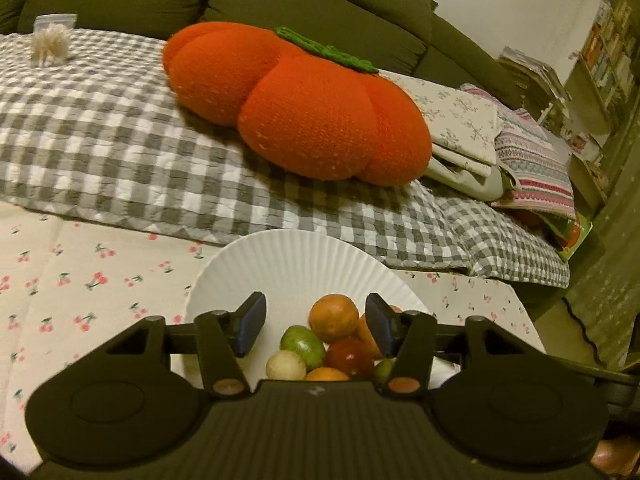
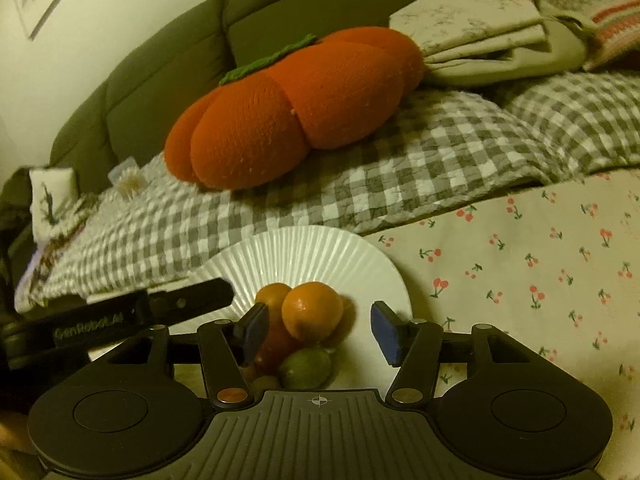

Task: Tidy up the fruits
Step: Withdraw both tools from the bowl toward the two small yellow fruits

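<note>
A white fluted paper plate (image 1: 288, 264) (image 2: 312, 252) lies on a cherry-print cloth (image 1: 80, 280) and holds a small heap of fruit. In the left wrist view I see an orange (image 1: 334, 318), a green fruit (image 1: 303, 343), a dark red one (image 1: 349, 356) and a pale round one (image 1: 285, 365). My left gripper (image 1: 316, 328) hovers open over the heap, its pads clear of the fruit. My right gripper (image 2: 319, 334) is open too, straddling the top orange (image 2: 312, 310) with a gap on the right. A green fruit (image 2: 306, 368) lies below it.
A big orange pumpkin cushion (image 1: 300, 100) (image 2: 288, 108) rests on a grey gingham blanket (image 1: 100, 140) just behind the plate. Folded linens (image 1: 460, 132) and an olive sofa back (image 1: 320, 0) lie beyond. The left gripper's body (image 2: 140, 312) reaches in beside the plate.
</note>
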`<state>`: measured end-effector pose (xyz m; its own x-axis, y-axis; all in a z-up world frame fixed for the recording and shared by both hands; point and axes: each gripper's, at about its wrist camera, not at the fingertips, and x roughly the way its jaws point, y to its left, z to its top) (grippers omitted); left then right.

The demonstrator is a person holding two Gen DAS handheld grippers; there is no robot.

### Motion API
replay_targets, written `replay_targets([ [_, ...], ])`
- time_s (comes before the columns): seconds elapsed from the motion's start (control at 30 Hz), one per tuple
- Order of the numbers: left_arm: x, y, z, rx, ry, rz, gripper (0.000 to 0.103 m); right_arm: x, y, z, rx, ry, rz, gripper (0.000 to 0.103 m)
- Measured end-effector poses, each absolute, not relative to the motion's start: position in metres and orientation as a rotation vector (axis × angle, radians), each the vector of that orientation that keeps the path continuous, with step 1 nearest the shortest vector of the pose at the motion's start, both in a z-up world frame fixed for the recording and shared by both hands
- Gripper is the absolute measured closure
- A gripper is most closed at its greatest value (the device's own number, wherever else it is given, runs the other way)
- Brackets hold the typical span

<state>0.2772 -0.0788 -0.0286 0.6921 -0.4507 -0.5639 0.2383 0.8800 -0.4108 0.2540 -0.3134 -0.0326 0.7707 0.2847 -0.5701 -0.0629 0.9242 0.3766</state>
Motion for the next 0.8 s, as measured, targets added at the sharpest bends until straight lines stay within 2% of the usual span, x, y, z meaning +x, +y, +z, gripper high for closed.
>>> replay_targets([
  [0.47, 0.208, -0.057, 0.004, -0.235, 0.7, -0.247, 0.039, 0.204, -0.293, -0.01, 0.431, 0.659, 0.218, 0.047],
  [0.8, 0.153, -0.041, 0.007, -0.18, 0.701, -0.189, 0.038, 0.154, -0.265, 0.002, 0.396, 0.667, 0.25, 0.044],
])
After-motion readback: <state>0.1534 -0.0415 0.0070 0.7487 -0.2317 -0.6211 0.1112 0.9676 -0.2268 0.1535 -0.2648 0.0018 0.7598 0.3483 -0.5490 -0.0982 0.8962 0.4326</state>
